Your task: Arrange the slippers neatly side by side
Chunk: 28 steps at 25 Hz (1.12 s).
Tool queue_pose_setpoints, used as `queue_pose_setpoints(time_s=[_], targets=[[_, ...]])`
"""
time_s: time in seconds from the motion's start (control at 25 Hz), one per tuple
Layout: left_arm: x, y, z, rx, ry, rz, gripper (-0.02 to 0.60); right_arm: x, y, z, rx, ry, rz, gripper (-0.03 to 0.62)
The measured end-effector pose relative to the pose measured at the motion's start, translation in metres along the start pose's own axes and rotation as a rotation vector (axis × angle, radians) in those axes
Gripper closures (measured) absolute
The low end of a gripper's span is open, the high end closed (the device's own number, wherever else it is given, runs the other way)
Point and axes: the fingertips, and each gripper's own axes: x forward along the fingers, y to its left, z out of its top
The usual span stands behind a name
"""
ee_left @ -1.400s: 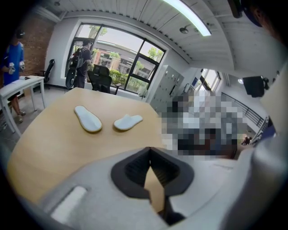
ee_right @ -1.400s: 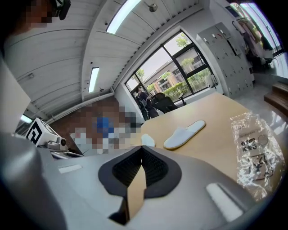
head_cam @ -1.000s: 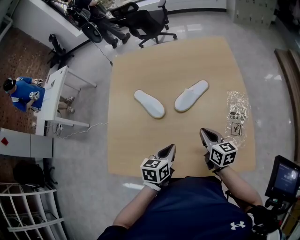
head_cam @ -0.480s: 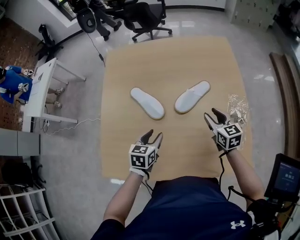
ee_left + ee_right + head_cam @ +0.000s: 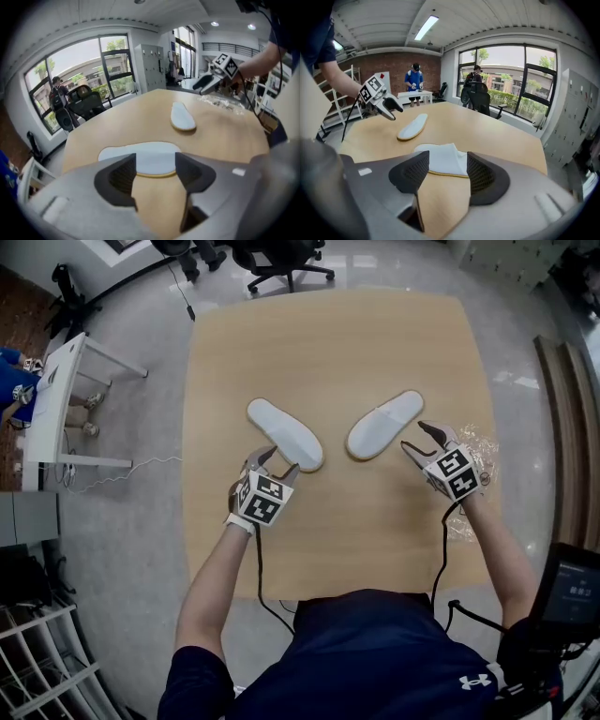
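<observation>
- Pale wood surface fills the middle of an office floor. Both slippers lie on it ahead of you, apart from each other, splayed in a V whose near ends lean together.
- Your left slipper runs from far-left to near-right. Its near end lies just in front of your left gripper, so that hand is plainly the nearer one for it.
- Your left gripper's jaws have just been opening and stand wide apart. In the left gripper view the slipper's near end shows in the gap just beyond the pads, and nothing is pressed or held.
- Your right slipper slants the other way, near-left to far-right. Judging by that, each long axis needs turning before the pair lies parallel.
- Your right gripper sits just beside that slipper's right edge and points across it. Its jaws have also just been opening and gape wide, with the cloth upper framed beyond the pads and no contact made.
- Your crinkled clear wrapper lies by the surface's right edge, behind that gripper and clear of both slippers.
</observation>
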Motion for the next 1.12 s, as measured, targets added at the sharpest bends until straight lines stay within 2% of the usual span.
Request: queue_pose_setpoints(time_s=[0.08,0.16,0.32,0.44,0.52,0.56,0.64,0.68,0.84,0.96,1.04,1.08,1.12], targets=[[0.009,0.013,0.003,0.132,0.012,0.020,0.316,0.011,-0.007,0.004,-0.042,0.028,0.010,0.335],[0.014,0.018,0.009,0.232,0.019,0.017,0.316,0.015,-0.013,0.009,-0.030,0.035,0.017,0.335],[0.043,0.015,0.014,0.349,0.053,-0.054,0.316,0.041,-0.025,0.000,-0.003,0.056,0.020,0.336],[0.065,0.002,0.006,0.470,0.099,-0.131,0.318,0.062,-0.011,-0.007,-0.061,0.057,0.072,0.360],[0.070,-0.004,0.000,0.496,0.128,-0.171,0.322,0.064,0.011,-0.004,-0.104,0.040,0.131,0.370],[0.074,-0.005,-0.004,0.483,0.142,-0.180,0.328,0.065,0.020,-0.004,-0.109,0.036,0.151,0.370],[0.083,-0.006,-0.010,0.386,0.159,-0.185,0.337,0.065,0.031,-0.007,-0.065,0.030,0.160,0.370],[0.085,-0.006,-0.012,0.292,0.159,-0.178,0.342,0.065,0.034,-0.008,-0.017,0.023,0.152,0.370],[0.074,0.007,-0.008,-0.238,0.116,-0.080,0.348,0.058,0.042,-0.011,0.161,0.003,0.093,0.370],[0.077,0.010,0.003,-0.548,0.074,-0.003,0.358,0.065,0.035,-0.021,0.196,0.007,0.075,0.370],[0.075,0.010,0.013,-0.774,-0.008,-0.025,0.366,0.068,0.035,-0.019,0.187,-0.003,0.098,0.370],[0.070,0.011,0.019,-0.862,-0.057,-0.048,0.376,0.068,0.038,-0.016,0.171,-0.010,0.122,0.370],[0.063,0.014,0.024,-0.901,-0.095,-0.060,0.385,0.067,0.042,-0.012,0.146,-0.014,0.153,0.370]])
